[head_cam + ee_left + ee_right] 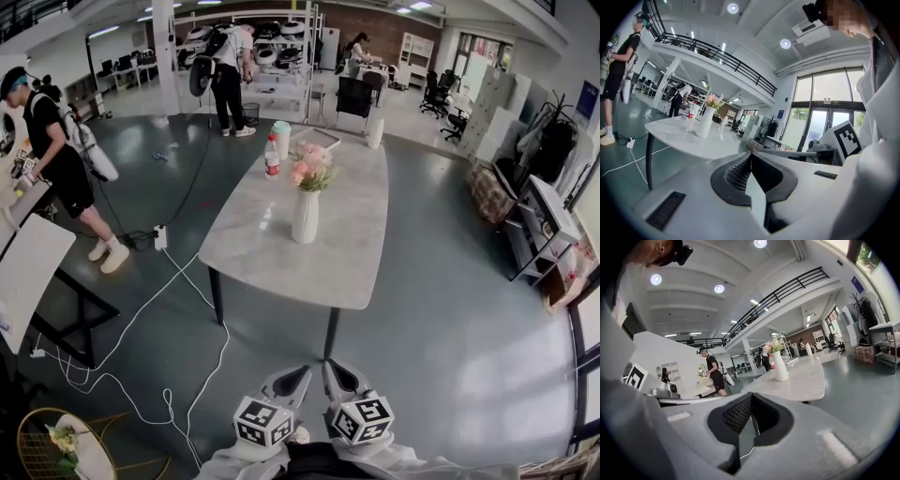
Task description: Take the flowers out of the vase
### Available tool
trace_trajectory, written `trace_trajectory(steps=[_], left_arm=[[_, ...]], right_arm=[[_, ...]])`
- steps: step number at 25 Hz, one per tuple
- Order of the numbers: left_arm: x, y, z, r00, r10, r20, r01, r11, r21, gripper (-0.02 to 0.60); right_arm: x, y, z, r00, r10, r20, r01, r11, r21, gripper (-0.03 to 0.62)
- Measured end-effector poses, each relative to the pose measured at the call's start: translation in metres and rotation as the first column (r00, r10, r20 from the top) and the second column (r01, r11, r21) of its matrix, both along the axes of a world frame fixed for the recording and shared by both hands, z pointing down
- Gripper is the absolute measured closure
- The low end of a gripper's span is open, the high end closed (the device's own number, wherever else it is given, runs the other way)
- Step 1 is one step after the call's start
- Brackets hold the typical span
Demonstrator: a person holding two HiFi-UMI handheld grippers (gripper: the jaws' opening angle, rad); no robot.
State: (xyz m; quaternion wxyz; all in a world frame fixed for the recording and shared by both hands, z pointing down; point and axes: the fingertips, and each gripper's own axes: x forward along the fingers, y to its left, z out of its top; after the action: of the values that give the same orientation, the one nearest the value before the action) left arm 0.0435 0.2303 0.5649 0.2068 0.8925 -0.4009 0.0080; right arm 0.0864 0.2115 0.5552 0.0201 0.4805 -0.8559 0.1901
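A white vase (306, 217) with pink flowers (310, 167) stands upright near the middle of a marble-topped table (281, 267). Both grippers are low at the bottom of the head view, well short of the table's near edge. My left gripper (300, 372) and my right gripper (331, 367) sit side by side, both shut with nothing in them. The left gripper view has the vase (704, 123) and flowers (714, 100) far off to the left beyond the closed left gripper (750, 153). The right gripper view shows the vase (779, 366) ahead past the closed right gripper (751, 397).
A bottle (272, 157), a pale cup (281, 139) and a flat tray (315, 139) stand at the table's far end. White cables (141, 314) run over the floor on the left. A person in black (56, 159) stands at left, another (228, 80) by far shelves. A rack (544, 220) is at right.
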Motion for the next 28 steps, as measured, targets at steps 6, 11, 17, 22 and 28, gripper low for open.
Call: trace_trajectory(steps=[6,11,17,22,28], left_arm=[[0.006,-0.002,0.002,1.0,0.0,0.007,0.0,1.0,-0.011,0.578],[0.016,0.003,0.002,1.0,0.013,0.016,-0.013,1.0,-0.01,0.578],[0.015,0.012,0.004,1.0,-0.001,0.024,0.001,1.0,-0.027,0.578],[0.019,0.016,0.003,0.999,0.006,0.034,-0.005,1.0,-0.024,0.578],[0.019,0.008,0.003,0.999,0.004,0.047,-0.003,1.0,-0.016,0.578]], right_arm=[[0.002,0.0,0.003,1.0,-0.021,0.012,0.021,1.0,-0.015,0.594],[0.006,0.005,0.005,0.999,-0.02,0.029,0.02,1.0,-0.02,0.594],[0.009,0.018,0.007,0.999,-0.024,0.032,0.025,0.999,-0.034,0.594],[0.014,0.021,0.006,0.999,-0.021,0.037,0.022,0.999,-0.038,0.594],[0.017,0.011,0.005,0.999,-0.014,0.041,0.015,0.999,-0.029,0.594]])
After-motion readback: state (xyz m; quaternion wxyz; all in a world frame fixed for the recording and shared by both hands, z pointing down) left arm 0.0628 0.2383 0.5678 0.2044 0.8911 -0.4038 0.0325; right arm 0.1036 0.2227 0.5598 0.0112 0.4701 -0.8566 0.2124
